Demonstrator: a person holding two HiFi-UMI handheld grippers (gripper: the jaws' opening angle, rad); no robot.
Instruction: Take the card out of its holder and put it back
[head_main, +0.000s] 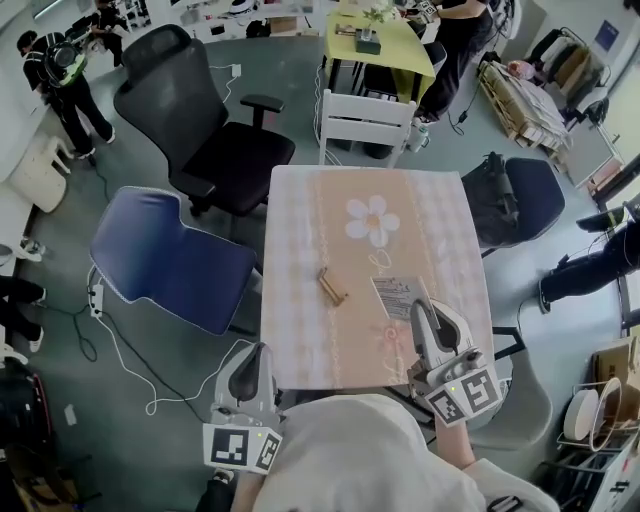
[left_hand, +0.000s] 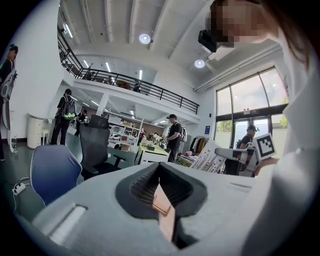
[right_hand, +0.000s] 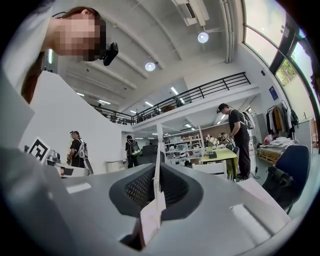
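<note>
A small wooden card holder (head_main: 332, 287) lies on the table's floral cloth (head_main: 300, 230), near the middle. The white printed card (head_main: 396, 295) is out of the holder, to its right, pinched at its near edge by my right gripper (head_main: 428, 325). In the right gripper view the card (right_hand: 157, 150) stands edge-on as a thin white strip, and the right gripper (right_hand: 157, 187) is shut on it. My left gripper (head_main: 252, 372) hovers off the table's front left corner. In the left gripper view the left gripper (left_hand: 162, 192) has its jaws together and holds no task object.
A white chair (head_main: 365, 122) stands at the table's far side, a blue chair (head_main: 170, 260) at its left and a black office chair (head_main: 205, 120) behind that. A dark chair with a bag (head_main: 515, 200) is on the right. People stand further off.
</note>
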